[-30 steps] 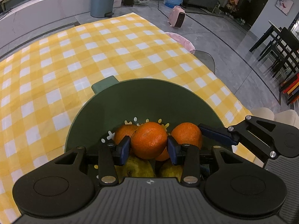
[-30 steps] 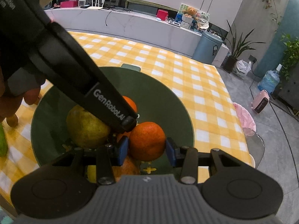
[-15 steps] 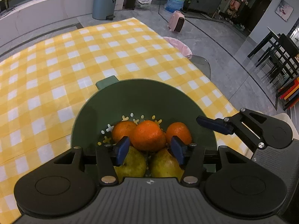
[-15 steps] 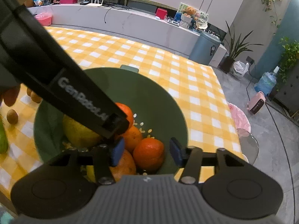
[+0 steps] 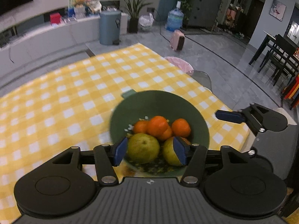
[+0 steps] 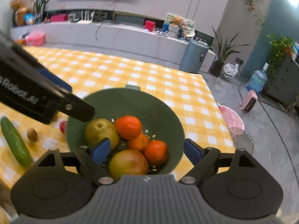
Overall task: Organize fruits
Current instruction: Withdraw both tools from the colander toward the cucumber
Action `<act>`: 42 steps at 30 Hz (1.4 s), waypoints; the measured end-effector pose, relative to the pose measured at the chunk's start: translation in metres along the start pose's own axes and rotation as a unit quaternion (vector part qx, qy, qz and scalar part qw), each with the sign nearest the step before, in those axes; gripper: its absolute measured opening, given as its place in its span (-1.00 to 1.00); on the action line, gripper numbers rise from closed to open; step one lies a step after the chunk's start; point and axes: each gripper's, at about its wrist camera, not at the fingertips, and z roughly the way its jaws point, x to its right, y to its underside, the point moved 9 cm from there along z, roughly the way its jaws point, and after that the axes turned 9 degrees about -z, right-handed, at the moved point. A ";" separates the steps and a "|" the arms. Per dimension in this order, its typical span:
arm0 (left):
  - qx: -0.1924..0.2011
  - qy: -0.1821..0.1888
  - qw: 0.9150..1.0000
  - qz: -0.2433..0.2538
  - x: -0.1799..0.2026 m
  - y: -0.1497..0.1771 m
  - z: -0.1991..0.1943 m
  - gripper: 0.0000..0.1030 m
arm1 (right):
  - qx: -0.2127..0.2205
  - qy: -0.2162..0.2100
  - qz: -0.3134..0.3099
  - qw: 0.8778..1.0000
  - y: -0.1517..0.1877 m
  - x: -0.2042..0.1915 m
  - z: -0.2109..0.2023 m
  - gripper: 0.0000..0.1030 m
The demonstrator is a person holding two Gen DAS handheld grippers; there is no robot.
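Note:
A green colander bowl (image 5: 160, 102) (image 6: 130, 95) stands on the yellow checked cloth. It holds several oranges (image 5: 157, 124) (image 6: 128, 127) and two yellow-green pears (image 5: 143, 147) (image 6: 101, 132). My left gripper (image 5: 150, 151) hangs above the bowl's near side, its jaws opening, with nothing pressed between the blue pads. My right gripper (image 6: 146, 153) hovers over the bowl too, jaws opening wide and holding nothing. In the left wrist view, a blue-padded finger (image 5: 229, 116) of the right one reaches in from the right. The left gripper's arm (image 6: 46, 100) crosses the right wrist view's upper left.
Left of the bowl on the cloth (image 6: 149, 74) lie a cucumber (image 6: 15, 141), a kiwi (image 6: 32, 134) and a small red fruit (image 6: 63, 127). The table's edge runs close on the right, with a pink-cushioned seat (image 6: 231, 117) beyond it.
Both grippers held an orange over the bowl a second ago. Both have opened, the oranges lie in the bowl, and both grippers have pulled up and back from it.

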 end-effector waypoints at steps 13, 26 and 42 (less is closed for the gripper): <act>0.034 -0.049 0.998 0.028 -0.040 0.028 -0.064 0.30 | 0.021 -0.046 0.082 0.995 0.010 -0.077 -0.037 0.72; 0.033 -0.051 0.998 0.024 -0.086 0.053 -0.091 0.31 | -0.001 -0.070 0.090 0.993 0.017 -0.129 -0.035 0.72; 0.007 -0.010 0.999 -0.029 -0.122 0.075 -0.073 0.31 | 0.025 -0.068 0.003 0.997 0.012 -0.163 -0.025 0.42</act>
